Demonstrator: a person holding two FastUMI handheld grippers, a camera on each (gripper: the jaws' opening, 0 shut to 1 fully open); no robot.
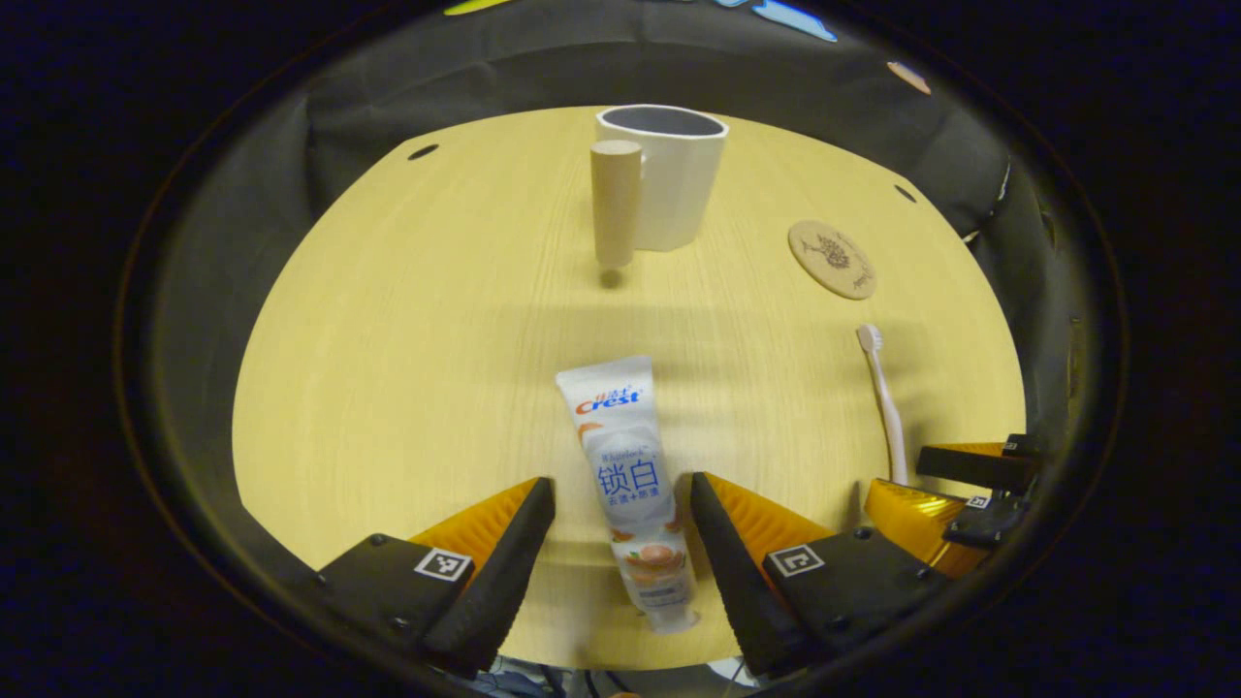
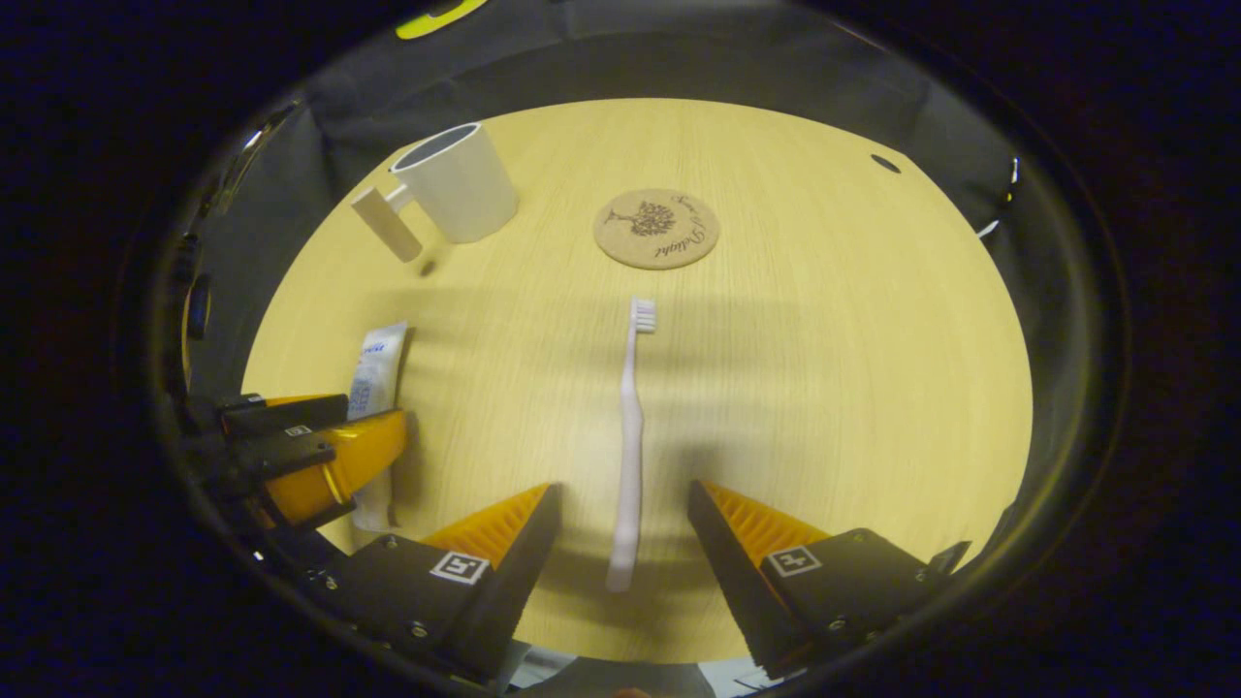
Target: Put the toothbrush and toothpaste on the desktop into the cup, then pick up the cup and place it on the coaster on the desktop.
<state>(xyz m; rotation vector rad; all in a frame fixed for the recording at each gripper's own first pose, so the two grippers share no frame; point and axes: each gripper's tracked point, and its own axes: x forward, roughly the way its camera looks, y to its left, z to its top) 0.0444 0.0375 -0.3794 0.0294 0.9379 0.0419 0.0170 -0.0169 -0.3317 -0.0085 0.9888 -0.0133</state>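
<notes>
wooden desktop point(image 1: 407, 368): both claws gape, holding nothing, left gripper point(image 1: 620, 514) straddling toothpaste point(image 1: 625, 475), right gripper point(image 2: 620, 523) straddling toothbrush point(image 2: 630, 436); slim handle may slip the pinch

The left gripper point(image 1: 620, 482) has 2 wedge-shaped fingers point(image 1: 504, 562) that taper to narrow tips, flat on their inner faces and finely ribbed on their sloping outer faces. Each finger sits on a black angular block point(image 1: 397, 582) carrying a small square black-and-white marker point(image 1: 443, 564) and round screw heads point(image 1: 378, 539). The right gripper point(image 2: 622, 488) is built the same way: 2 ribbed wedges, 2 black blocks point(image 2: 853, 572), 1 square marker point(image 2: 459, 567) on each, and screws point(image 2: 388, 543) at the corners. Seen from the side in the left gripper view, it shows a glossy rounded shell point(image 1: 911, 514) and another small marker point(image 1: 977, 501).
</notes>
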